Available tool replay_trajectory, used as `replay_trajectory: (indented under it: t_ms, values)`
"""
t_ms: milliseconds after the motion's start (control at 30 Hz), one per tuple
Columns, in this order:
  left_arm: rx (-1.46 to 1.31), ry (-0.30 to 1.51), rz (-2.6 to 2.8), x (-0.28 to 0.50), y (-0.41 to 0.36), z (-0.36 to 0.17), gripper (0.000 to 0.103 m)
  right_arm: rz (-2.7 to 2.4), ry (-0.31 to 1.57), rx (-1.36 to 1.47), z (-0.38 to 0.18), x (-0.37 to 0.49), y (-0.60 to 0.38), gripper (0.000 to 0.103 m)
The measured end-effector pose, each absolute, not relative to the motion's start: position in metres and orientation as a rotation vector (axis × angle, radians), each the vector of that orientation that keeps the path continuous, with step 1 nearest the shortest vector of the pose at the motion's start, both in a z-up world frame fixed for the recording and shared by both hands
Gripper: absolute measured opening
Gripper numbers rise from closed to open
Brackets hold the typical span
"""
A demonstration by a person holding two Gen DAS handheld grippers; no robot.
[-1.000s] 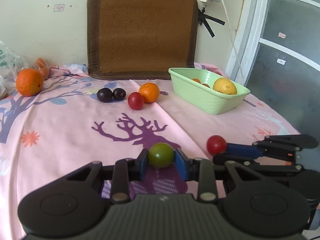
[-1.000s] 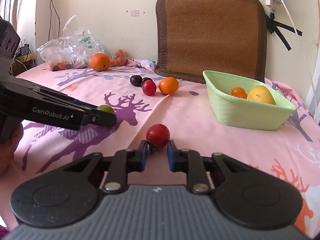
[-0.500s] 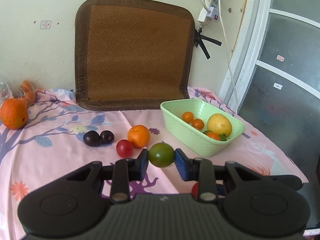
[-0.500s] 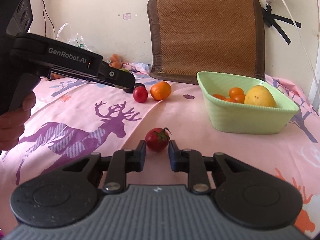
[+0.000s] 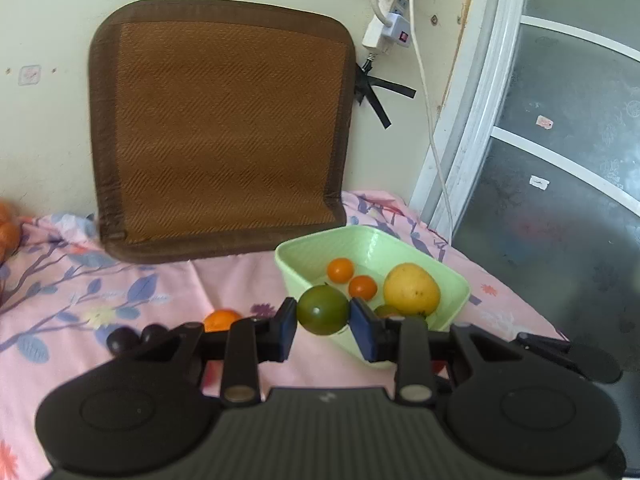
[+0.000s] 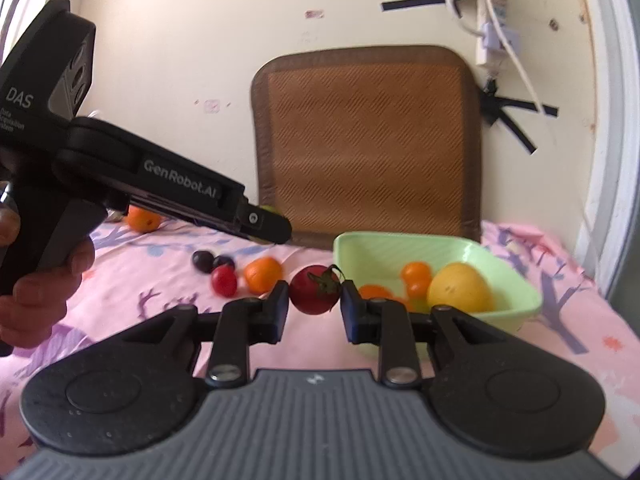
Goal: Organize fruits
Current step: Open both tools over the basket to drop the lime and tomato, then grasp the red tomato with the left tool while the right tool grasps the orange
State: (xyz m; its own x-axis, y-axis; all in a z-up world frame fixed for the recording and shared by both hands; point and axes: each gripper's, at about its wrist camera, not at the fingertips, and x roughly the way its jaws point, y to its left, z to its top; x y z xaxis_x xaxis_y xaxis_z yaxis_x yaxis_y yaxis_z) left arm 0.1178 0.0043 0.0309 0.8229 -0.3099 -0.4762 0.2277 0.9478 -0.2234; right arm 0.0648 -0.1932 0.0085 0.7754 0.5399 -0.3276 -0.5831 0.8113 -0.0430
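Note:
My left gripper (image 5: 323, 322) is shut on a green tomato (image 5: 322, 309) and holds it in the air at the near left rim of the light green basket (image 5: 460, 285). My right gripper (image 6: 314, 307) is shut on a red tomato (image 6: 314, 289) with a green stem, lifted above the cloth just left of the basket (image 6: 524, 302). The basket holds a yellow fruit (image 5: 411, 289) and small orange fruits (image 5: 340, 270). The left gripper also shows in the right wrist view (image 6: 272, 226), higher and to the left.
On the pink tablecloth (image 6: 560, 344) left of the basket lie an orange (image 6: 262, 275), a red tomato (image 6: 223, 281) and two dark plums (image 6: 203, 261). Another orange (image 6: 142, 220) sits far left. A brown mat (image 5: 224, 128) leans on the wall behind.
Both grippers have risen off the cloth with their tomatoes and moved toward the green basket. The red tomato was resting on the cloth a second ago and now hangs in the air.

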Motion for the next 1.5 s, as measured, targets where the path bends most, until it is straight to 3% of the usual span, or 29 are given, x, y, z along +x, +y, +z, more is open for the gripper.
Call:
replay_trajectory:
  t_ms: [333,433,700,900,1067,1333,1500]
  values:
    - [-0.120,0.624,-0.342,0.205,-0.041,0.012,0.030,0.476,0.336,-0.149,-0.006,0.119,-0.196,0.031]
    - [-0.132,0.639,-0.338,0.210,-0.043,0.008,0.034,0.469,0.327,-0.155,-0.010,0.119,-0.195,0.032]
    - [-0.273,0.478,-0.177,0.157,0.043,0.046,0.039,0.482,0.259,-0.073,-0.004,0.110,-0.207,0.032]
    - [-0.305,0.505,0.013,0.101,0.105,0.031,0.039,0.551,0.237,-0.054,0.006,0.094,-0.199,0.032]
    - [-0.376,0.574,0.042,0.079,0.124,0.001,0.039,0.647,0.330,-0.034,0.006,0.088,-0.179,0.032]
    - [-0.103,0.616,-0.049,0.102,0.066,-0.014,0.040,0.749,0.523,-0.068,0.012,0.128,-0.119,0.032]
    - [-0.045,0.627,-0.078,0.121,0.053,-0.022,0.046,0.773,0.564,-0.219,0.007,0.153,-0.090,0.033]
